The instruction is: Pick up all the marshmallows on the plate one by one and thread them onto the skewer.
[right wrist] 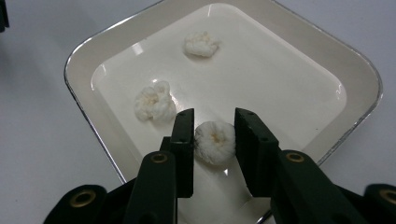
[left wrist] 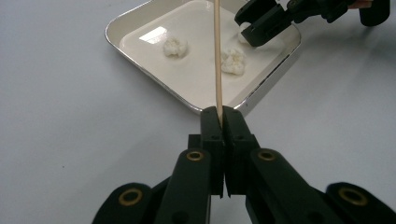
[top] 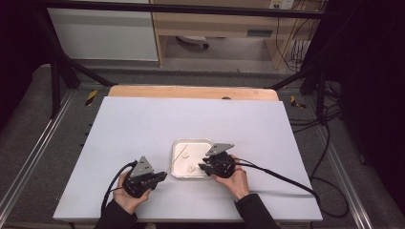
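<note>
left hand-held gripper (left wrist: 219, 116) clamps the skewer (left wrist: 217, 51) aimed at 12 o'clock over the tray (right wrist: 79, 60); right hand-held gripper (right wrist: 214, 128), apart, straddles a puff (right wrist: 215, 140), likely for spearing.

Black hand-held gripper (left wrist: 223, 114) with brass-ringed screws, seemingly dark sleeves.

You get even overhead light on the white desk (top: 143, 129), while its surroundings sink into darkness. The tray (right wrist: 93, 56) throws bright glare off its glossy floor and rim. Close up, your black jaws blur softly at the bottom; shadows stay faint and short.
</note>
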{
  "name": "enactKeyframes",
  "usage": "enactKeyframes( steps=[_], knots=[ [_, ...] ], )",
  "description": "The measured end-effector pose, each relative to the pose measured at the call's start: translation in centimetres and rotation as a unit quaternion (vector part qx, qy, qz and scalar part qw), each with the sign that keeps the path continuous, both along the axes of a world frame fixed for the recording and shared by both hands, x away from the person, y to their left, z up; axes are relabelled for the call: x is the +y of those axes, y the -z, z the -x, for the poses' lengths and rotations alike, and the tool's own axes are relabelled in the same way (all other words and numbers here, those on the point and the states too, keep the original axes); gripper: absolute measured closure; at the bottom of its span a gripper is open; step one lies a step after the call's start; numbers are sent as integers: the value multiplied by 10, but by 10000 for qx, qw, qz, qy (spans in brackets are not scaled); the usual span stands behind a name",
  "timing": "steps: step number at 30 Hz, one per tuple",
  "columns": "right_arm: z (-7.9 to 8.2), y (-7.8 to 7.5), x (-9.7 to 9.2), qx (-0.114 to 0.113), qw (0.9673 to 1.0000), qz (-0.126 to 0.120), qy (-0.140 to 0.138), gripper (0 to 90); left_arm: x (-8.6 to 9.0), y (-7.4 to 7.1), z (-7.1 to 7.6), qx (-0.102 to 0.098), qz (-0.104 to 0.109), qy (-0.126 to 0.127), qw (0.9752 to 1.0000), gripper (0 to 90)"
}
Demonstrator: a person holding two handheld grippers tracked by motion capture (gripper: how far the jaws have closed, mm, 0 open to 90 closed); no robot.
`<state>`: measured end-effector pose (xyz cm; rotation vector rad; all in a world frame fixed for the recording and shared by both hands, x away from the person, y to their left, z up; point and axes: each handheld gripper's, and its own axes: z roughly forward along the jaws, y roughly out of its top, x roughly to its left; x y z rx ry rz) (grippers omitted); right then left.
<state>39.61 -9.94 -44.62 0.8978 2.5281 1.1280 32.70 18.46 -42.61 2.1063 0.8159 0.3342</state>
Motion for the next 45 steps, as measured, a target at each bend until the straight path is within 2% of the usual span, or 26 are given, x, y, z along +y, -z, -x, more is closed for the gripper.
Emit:
enactKeyframes(
  steps=[3,5,6,7,11,17,19,20,21,22,23,25,30,31,32,33,35,36,40,44,45],
  knots=[
    [1,-7,-3,0,9999,-151,0,702,-1,0,1,-16,8,6,10000,884],
    [1,-15,-7,24,9993,-360,-6,701,-1,0,1,-23,22,1,10000,884],
    [1,-15,-7,24,9993,-360,-6,701,-1,0,1,-33,27,-1,10000,884],
    [2,-21,-9,25,9987,-501,0,702,-1,0,1,-45,30,-3,10000,884],
    [3,-33,-15,29,9968,-804,0,702,-2,-1,2,-60,56,1,10000,884],
    [5,-44,-21,32,9942,-1078,20,702,-2,-2,2,-91,103,-9,9999,884],
    [5,-48,-23,29,9927,-1203,39,703,-3,-1,3,-110,105,-12,9999,884],
    [5,-53,-25,14,9910,-1341,45,705,-3,-1,3,-120,103,-7,9999,884],
    [5,-53,-25,14,9910,-1341,45,705,-4,-1,3,-126,102,-6,9999,884],
    [5,-58,-27,29,9883,-1520,71,706,-4,-1,3,-132,98,-1,9999,884],
    [5,-58,-27,29,9883,-1520,71,706,-5,-1,3,-132,101,-1,9999,884],
    [4,-63,-29,23,9856,-1689,69,708,-6,-1,3,-147,113,5,9998,884],
    [1,-72,-34,74,9773,-2117,82,709,-8,0,3,-163,132,18,9998,884],
    [0,-75,-35,92,9733,-2291,82,710,-8,0,3,-170,135,29,9998,884],
    [0,-75,-35,92,9733,-2291,82,710,-8,0,3,-173,133,44,9998,884],
    [-2,-77,-35,124,9689,-2469,77,712,-9,0,3,-170,139,47,9997,884],
    [-3,-79,-35,148,9653,-2607,82,714,-9,0,3,-173,153,53,9997,884],
    [-3,-79,-35,148,9653,-2607,82,714,-10,0,3,-176,160,64,9997,884],
    [-7,-78,-33,245,9603,-2778,43,717,-12,0,4,-227,171,107,9995,884],
    [-10,-77,-32,282,9583,-2842,48,718,-14,0,4,-249,176,136,9994,884],
    [-12,-76,-31,326,9566,-2895,62,718,-14,0,4,-250,180,141,9994,884]
  ],
)
